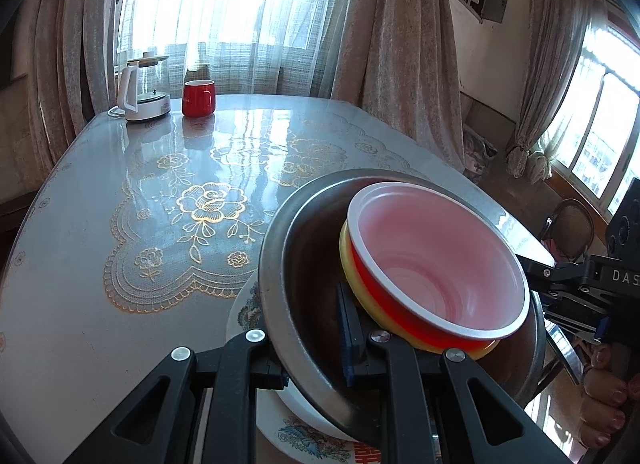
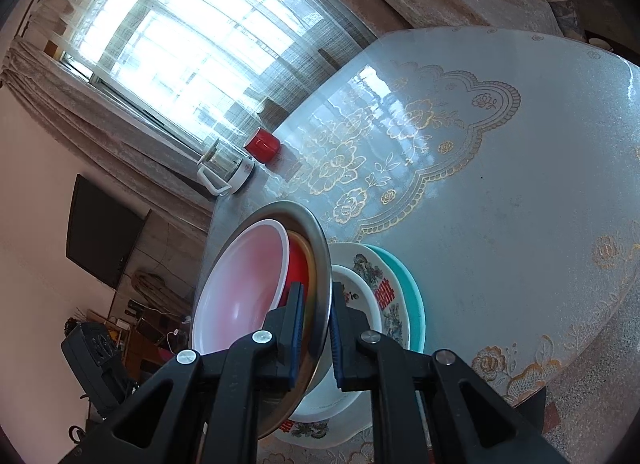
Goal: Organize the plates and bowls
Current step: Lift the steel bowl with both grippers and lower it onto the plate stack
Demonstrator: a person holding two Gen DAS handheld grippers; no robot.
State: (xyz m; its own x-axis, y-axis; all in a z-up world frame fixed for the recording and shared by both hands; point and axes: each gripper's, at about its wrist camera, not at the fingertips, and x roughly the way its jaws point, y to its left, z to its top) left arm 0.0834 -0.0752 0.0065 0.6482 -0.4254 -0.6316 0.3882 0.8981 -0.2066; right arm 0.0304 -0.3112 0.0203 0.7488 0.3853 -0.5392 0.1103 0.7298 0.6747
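Right wrist view — two grippers [image 2: 314,338] [image 1: 316,348] clamped on one steel bowl [image 2: 320,264], three plates [image 2: 404,284] beneath.

White letters "DAS" readable on the black body of the right gripper [image 1: 608,284], cut off at the frame edge. Red double-happiness character "囍" printed on the floral plate [image 2: 386,294]. Nothing else legible.
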